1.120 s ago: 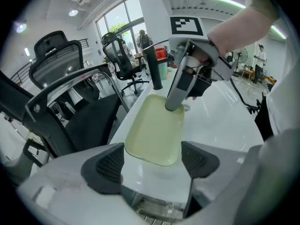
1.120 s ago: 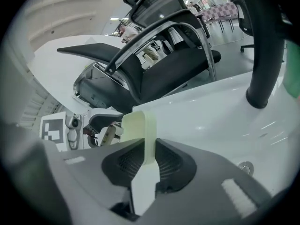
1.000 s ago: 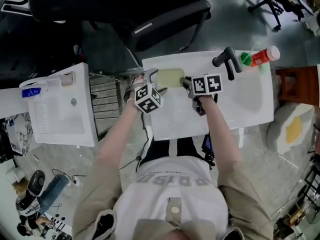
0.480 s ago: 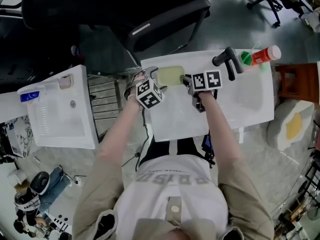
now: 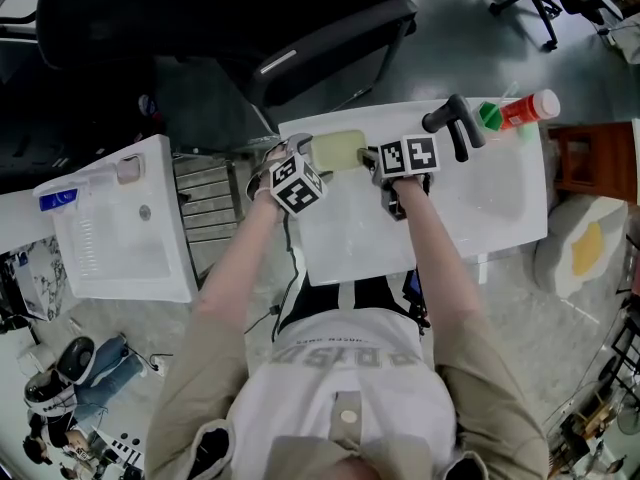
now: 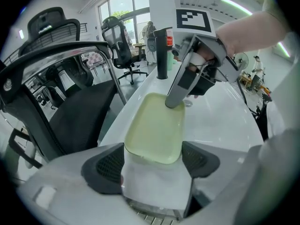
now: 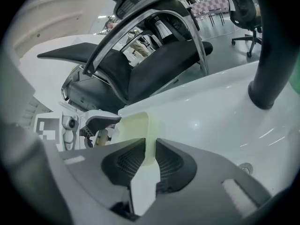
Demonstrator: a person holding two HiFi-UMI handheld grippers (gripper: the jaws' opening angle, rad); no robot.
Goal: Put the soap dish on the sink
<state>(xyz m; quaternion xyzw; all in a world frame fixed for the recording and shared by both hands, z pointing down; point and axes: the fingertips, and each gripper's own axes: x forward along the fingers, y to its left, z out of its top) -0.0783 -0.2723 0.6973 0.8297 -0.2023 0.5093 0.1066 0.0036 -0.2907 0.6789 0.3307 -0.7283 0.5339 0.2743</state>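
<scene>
I see both forearms stretched forward over the sink [image 5: 480,208], wrists angled down, meeting at the soap dish [image 5: 337,151]. The dish lies along the sink's far rim, just left of the black faucet [image 5: 452,120]. My left gripper [image 6: 153,149] clasps the end farther from the faucet, one pad against each long side. My right gripper [image 7: 150,146], between dish and faucet, pinches the dish's end wall in a narrow clench. I can't tell whether the dish rests on the ledge.
</scene>
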